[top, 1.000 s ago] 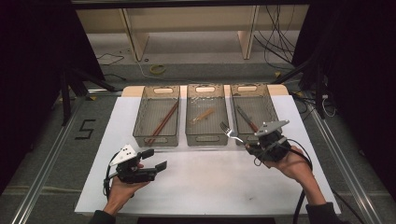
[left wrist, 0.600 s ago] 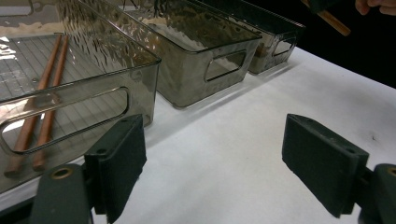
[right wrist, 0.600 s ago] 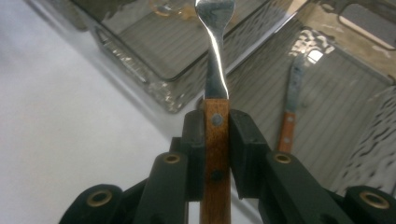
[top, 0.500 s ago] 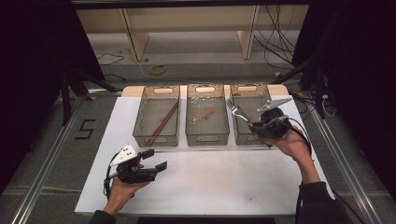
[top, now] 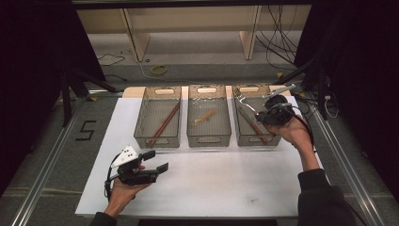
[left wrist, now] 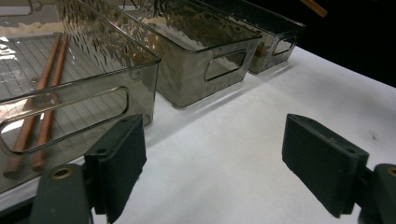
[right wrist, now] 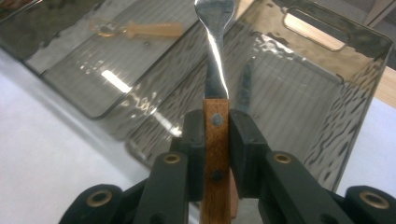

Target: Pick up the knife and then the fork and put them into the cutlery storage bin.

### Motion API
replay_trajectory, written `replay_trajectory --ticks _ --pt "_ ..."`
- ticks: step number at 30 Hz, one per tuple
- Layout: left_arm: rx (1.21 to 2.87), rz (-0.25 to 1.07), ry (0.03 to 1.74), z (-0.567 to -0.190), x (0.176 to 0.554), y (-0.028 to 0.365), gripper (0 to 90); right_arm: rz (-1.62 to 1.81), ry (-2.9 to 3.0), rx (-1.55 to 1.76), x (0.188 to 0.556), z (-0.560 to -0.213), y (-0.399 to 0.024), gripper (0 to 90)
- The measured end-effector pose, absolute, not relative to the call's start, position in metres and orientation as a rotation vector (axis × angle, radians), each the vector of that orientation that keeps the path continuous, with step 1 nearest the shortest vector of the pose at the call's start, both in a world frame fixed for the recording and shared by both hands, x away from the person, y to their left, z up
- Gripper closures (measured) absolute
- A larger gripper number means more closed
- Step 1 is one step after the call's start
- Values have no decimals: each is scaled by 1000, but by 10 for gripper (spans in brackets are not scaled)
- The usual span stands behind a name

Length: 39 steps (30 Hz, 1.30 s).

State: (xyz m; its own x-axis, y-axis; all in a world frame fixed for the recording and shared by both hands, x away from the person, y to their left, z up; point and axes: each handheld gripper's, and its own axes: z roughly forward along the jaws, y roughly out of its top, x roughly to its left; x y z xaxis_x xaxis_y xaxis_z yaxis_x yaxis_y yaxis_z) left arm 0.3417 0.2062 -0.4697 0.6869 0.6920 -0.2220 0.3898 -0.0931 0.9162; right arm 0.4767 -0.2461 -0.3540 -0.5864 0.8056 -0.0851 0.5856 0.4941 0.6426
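Right gripper view: right gripper jaws clamped on the wooden handle of a fork, pads pressing both flat sides, rivets facing the camera.
Fork axis: in line with the jaws, metal neck and head running straight out past the fingertips; tines cut off at the top edge.
Fork vs bin: head hangs over the right-hand bin, above its floor, not touching it as far as I can tell.
Bin content: one dark-handled utensil on the floor, long axis roughly parallel to the fork, just to the side of it.
High view: right gripper over the right-hand bin, fork pointing toward the far left corner of that bin.
Neighbours: middle bin has a pale plastic spoon; left bin has chopsticks.
Left gripper: jaws wide apart, nothing between them, low over the white table, well apart from the fork.
Nearer hand: the right one.
Judgement: next step is lowering the fork along the bin's length beside the utensil; watch the head against the far wall.
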Motion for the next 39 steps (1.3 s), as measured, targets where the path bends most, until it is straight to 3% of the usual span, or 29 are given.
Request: replay_trajectory --ticks 13,39 --pt "1710 319 873 -469 342 207 211 760 2328 1290 507 -367 -251 779" --pt "1714 310 869 -470 342 205 210 689 2310 1407 531 -388 -250 777"
